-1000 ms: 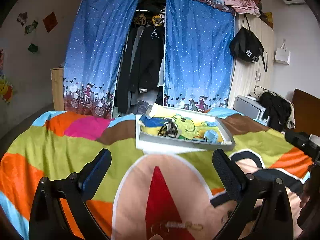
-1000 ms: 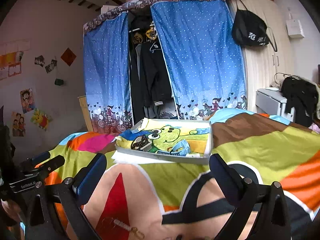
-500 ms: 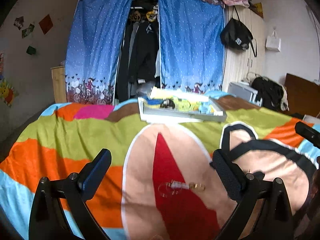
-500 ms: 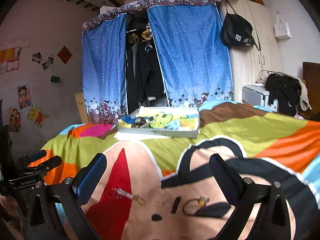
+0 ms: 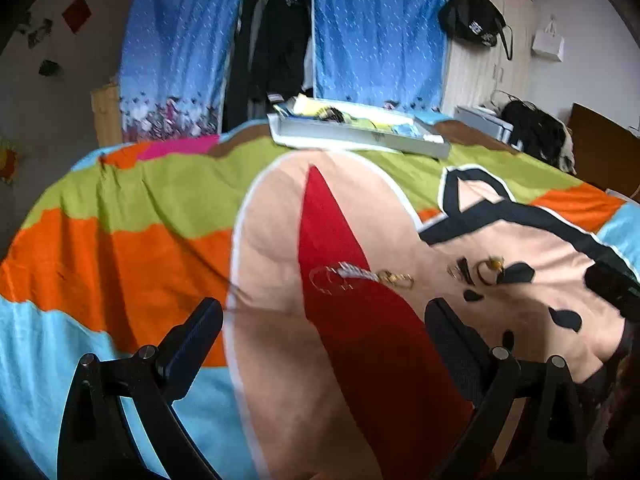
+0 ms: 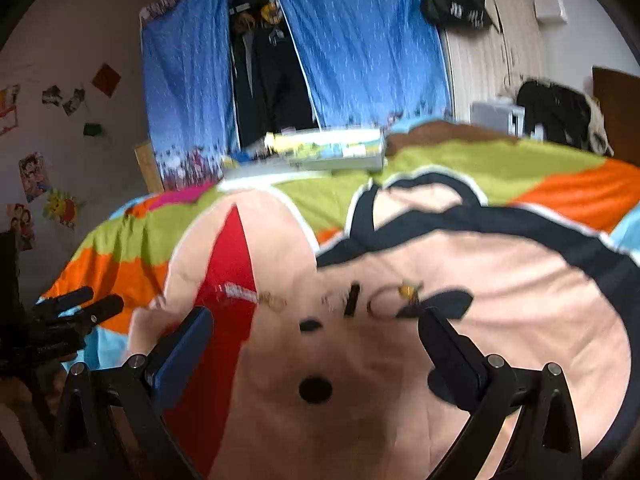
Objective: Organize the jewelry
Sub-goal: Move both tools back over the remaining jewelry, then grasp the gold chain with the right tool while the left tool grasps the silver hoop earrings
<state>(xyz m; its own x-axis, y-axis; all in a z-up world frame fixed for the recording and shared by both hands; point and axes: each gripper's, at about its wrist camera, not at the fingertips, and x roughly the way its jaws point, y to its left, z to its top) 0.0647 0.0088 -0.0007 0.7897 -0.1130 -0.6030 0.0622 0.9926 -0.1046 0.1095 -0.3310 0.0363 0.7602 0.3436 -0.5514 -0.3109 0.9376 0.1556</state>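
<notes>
Silver-and-gold chain bracelet (image 5: 360, 275) and gold ring (image 5: 489, 270) lie mid-frame on our colourful bedspread (image 5: 120, 248); left tool (image 5: 324, 322) and right tool (image 6: 316, 330) both gape wide, empty.

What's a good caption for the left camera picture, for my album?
Open left gripper hovering over a colourful blanket, with a chain and ring ahead.

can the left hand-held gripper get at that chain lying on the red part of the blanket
Probably yes. The left hand-held gripper is open, and the chain lies loose on the blanket just ahead, nothing between them.
</notes>
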